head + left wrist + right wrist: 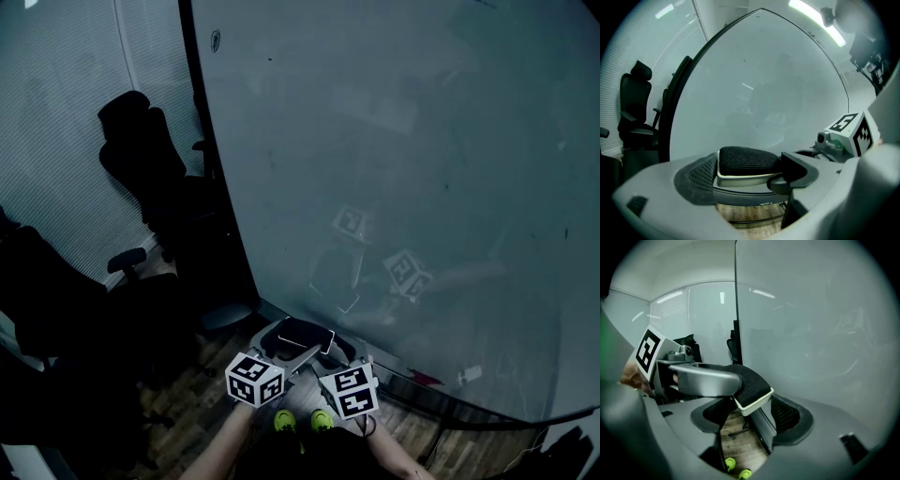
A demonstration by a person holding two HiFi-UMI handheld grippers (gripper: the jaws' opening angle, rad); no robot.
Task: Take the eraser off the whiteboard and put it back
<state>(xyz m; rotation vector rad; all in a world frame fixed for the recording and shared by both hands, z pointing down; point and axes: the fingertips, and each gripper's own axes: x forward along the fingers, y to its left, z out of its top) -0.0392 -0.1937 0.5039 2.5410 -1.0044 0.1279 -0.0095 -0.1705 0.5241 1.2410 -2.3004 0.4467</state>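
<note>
The eraser (302, 334), black felt on a white base, hangs in front of the lower edge of the big whiteboard (394, 141). Both grippers meet on it. My left gripper (289, 351) comes from the lower left and my right gripper (328, 352) from the lower right. In the left gripper view the eraser (747, 161) lies lengthways across my left gripper (749, 174), pressed between its pads. In the right gripper view the eraser (752, 387) fills the wide gap of my right gripper (750, 414). The left gripper's grey finger hides its left side. The whiteboard (811, 324) stands just beyond.
Black office chairs (141, 159) stand left of the board against a wall of blinds. The board's bottom ledge (450, 392) carries a small red thing (427, 378) and a white one (469, 373). Wooden floor (197, 403) and the person's green shoes (300, 420) lie below.
</note>
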